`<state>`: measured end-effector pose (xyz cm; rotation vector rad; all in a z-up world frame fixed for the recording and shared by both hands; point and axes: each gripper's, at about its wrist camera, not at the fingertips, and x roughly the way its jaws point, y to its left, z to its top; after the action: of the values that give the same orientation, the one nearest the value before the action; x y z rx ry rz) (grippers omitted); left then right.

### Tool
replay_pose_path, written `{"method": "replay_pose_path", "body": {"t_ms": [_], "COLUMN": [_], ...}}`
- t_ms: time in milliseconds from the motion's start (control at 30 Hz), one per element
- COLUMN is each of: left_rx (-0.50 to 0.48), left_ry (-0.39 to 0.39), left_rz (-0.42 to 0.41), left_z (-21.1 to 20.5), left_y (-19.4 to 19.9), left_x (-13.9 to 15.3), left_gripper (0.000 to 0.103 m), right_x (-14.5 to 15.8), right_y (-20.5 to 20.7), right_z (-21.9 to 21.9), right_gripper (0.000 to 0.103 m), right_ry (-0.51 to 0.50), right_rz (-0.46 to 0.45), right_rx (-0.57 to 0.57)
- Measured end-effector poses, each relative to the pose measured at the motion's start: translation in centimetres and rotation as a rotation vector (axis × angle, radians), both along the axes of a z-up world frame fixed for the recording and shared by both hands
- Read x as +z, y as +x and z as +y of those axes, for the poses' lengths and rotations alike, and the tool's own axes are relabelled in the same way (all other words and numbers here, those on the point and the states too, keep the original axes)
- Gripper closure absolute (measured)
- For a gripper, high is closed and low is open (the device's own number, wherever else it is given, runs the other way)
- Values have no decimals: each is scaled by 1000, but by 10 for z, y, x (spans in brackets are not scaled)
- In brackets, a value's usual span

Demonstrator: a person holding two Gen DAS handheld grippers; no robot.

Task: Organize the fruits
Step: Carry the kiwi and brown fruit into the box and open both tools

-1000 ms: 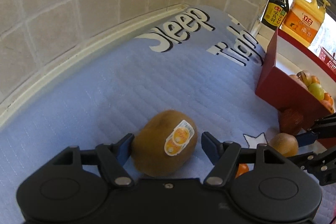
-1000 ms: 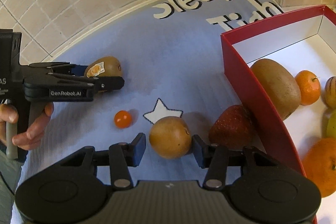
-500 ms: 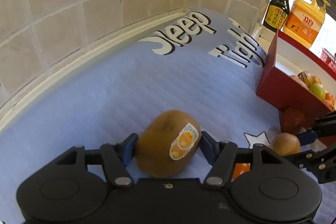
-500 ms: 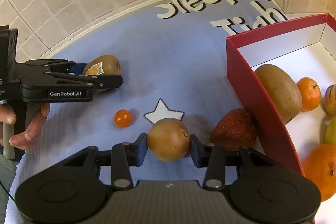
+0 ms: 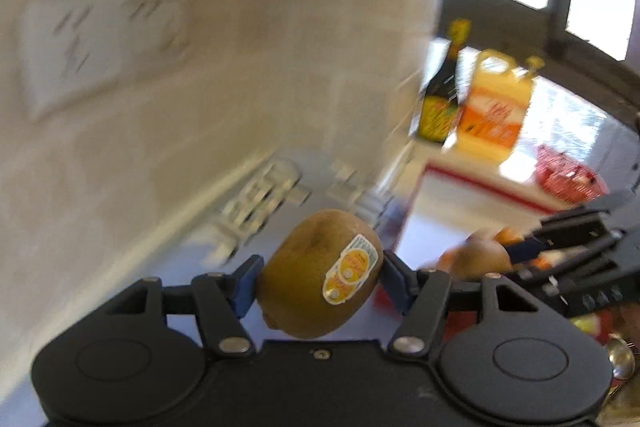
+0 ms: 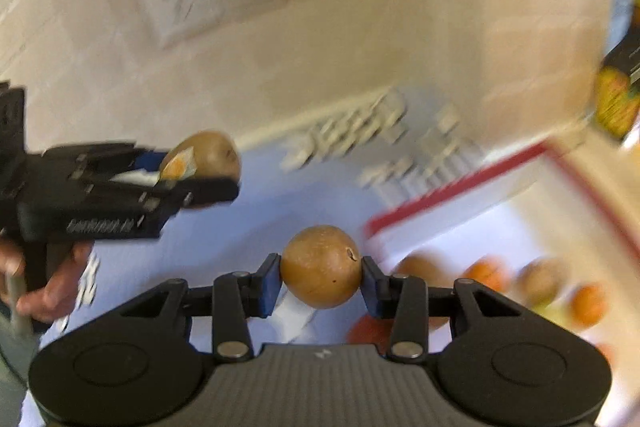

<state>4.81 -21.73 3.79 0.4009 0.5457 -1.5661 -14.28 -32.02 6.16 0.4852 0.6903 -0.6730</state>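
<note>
The left hand-held gripper [image 5: 318,277] clamps a stickered kiwi [image 5: 320,273] in mid-air above the blue mat [image 6: 256,219]; the right hand-held gripper [image 6: 320,281] clamps a round brown fruit [image 6: 321,265] beside the red box [image 6: 460,183].

The left gripper [image 5: 318,277] clamps a kiwi [image 5: 320,273] between its blue pads, raised off the surface. The right gripper [image 6: 320,281] pinches a round brown fruit [image 6: 321,265], likewise aloft. A hand [image 6: 48,287] grips the left handle.
</note>
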Motion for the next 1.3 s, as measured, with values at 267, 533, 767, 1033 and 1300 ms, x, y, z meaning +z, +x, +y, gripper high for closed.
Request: {"method": "replay_pose_path", "body": {"t_ms": [267, 533, 767, 1033, 1300], "left_rx": [-162, -276, -254, -253, -237], "left_ry": [29, 300, 347, 355, 358], "left_rz": [32, 71, 11, 9, -27], "left_z": [-101, -203, -216, -221, -226], "left_y": [-76, -147, -160, -164, -174], "left_x": [17, -59, -91, -90, -94], "left_gripper": [28, 28, 28, 28, 27], "right_x": [32, -19, -60, -78, -81], "right_y": [-81, -154, -186, -182, -176], "right_z": [-48, -74, -81, -88, -89], "right_gripper": [59, 59, 59, 59, 59], "right_ry": [-110, -5, 95, 89, 71], "right_rz": [1, 137, 174, 228, 267], "right_rx": [-248, -479, -588, -625, -608]}}
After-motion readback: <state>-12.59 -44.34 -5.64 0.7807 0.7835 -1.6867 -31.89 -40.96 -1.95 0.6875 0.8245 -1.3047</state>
